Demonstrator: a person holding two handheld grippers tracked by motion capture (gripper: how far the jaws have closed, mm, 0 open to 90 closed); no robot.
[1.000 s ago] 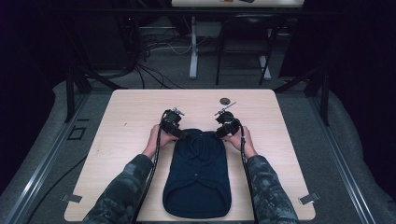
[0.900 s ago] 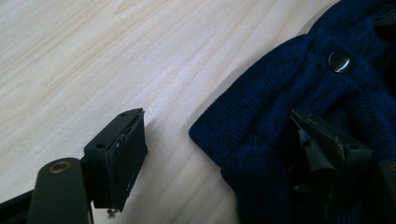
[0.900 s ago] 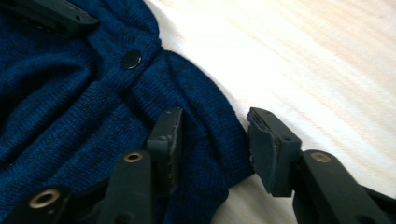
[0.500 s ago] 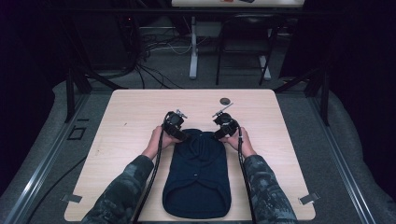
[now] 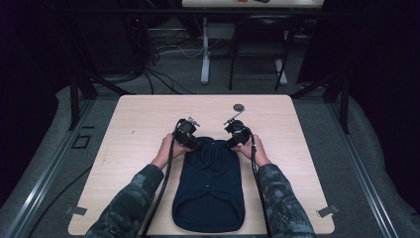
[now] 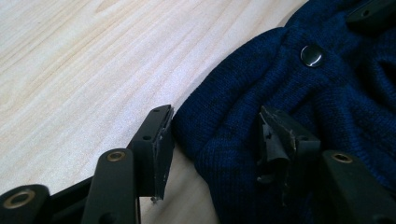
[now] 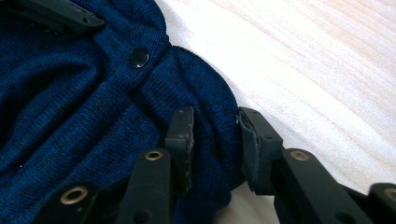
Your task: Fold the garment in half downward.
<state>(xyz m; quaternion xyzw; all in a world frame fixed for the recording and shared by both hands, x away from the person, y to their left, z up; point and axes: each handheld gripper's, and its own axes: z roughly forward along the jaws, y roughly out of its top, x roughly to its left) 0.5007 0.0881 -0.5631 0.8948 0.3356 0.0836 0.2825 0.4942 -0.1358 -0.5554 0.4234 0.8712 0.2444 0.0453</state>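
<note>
A dark blue knitted garment (image 5: pixel 210 188) lies flat on the wooden table (image 5: pixel 133 124), its top end pointing away from the person. My left gripper (image 5: pixel 185 133) is at its top left corner and my right gripper (image 5: pixel 237 133) at its top right corner. In the left gripper view the left gripper (image 6: pixel 212 116) stands wide open astride the garment's (image 6: pixel 327 102) edge, near a black snap button (image 6: pixel 311 55). The right gripper (image 7: pixel 215 121) has a narrower gap, with a bulging fold of the garment (image 7: pixel 70 107) between its jaws; the pads do not visibly press it.
A small dark round object (image 5: pixel 238 106) lies on the table just beyond the right gripper. Bare wood stretches left, right and behind the garment. Behind the table are desk legs (image 5: pixel 204 54) and floor cables (image 5: pixel 158 74).
Both grippers have shifted slightly toward each other and down onto the garment's top corners. The garment has hardly moved.
</note>
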